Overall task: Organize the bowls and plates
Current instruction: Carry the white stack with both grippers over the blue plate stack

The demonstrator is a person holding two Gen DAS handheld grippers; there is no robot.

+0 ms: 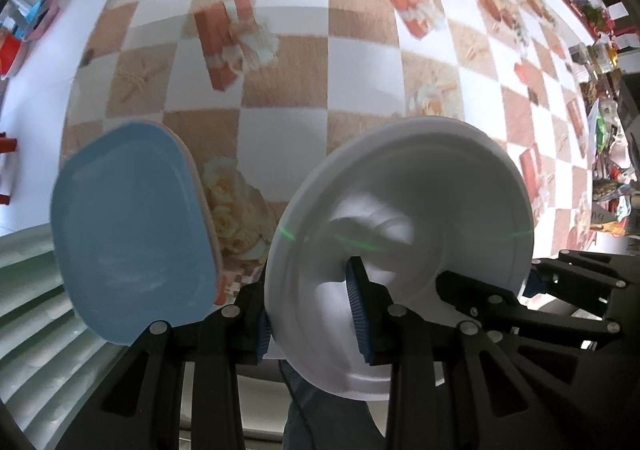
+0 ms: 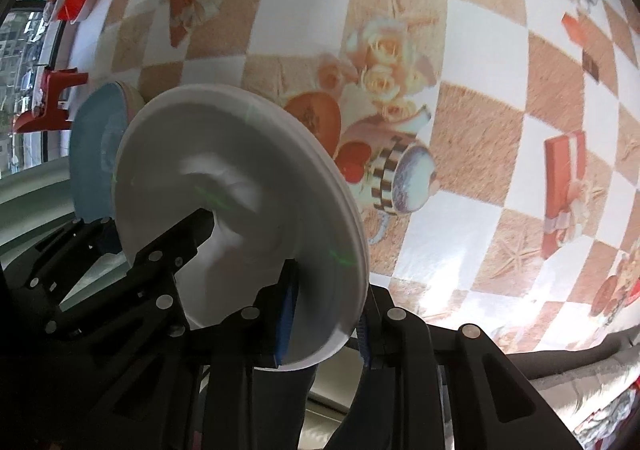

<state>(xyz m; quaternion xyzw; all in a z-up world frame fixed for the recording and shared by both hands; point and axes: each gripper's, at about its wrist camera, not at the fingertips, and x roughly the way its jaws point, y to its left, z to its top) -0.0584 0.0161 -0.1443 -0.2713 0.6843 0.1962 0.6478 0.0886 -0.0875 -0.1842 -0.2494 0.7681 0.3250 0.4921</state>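
A white round plate (image 1: 404, 217) is held tilted above the checkered tablecloth. My left gripper (image 1: 312, 314) is shut on its near left rim, and my right gripper (image 1: 532, 282) shows at its right rim. In the right wrist view my right gripper (image 2: 324, 322) is shut on the same white plate (image 2: 240, 209) at its lower right edge, and my left gripper (image 2: 116, 242) shows on its far side. A blue squarish plate (image 1: 132, 226) sits to the left, on a pink one, and also shows behind the white plate in the right wrist view (image 2: 92, 157).
The table (image 1: 360, 49) has a brown and white checkered cloth with printed gift boxes and roses. Clutter lines the right edge (image 1: 608, 121). A red stool (image 2: 52, 97) stands on the floor to the left. A pale ribbed surface (image 1: 36, 290) lies at lower left.
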